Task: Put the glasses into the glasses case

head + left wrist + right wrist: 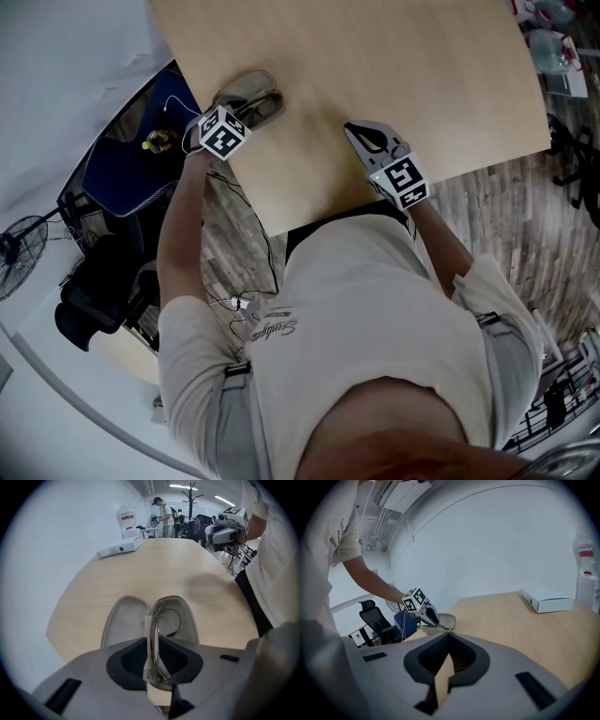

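Left gripper: jaws clamped on the glasses; frame held edge-up at the open glasses case, by the table's left edge

Right gripper: jaws drawn together on nothing; near the table's front edge, well apart from the case

Risk: the thin frame may twist in the pinch; the unbraced case could skid off the edge

Left gripper is reaching over the left edge of the table, arm extended, jaws clamping the glasses. Right gripper is sitting at the near edge, jaws pressing together, empty, elbow bent.
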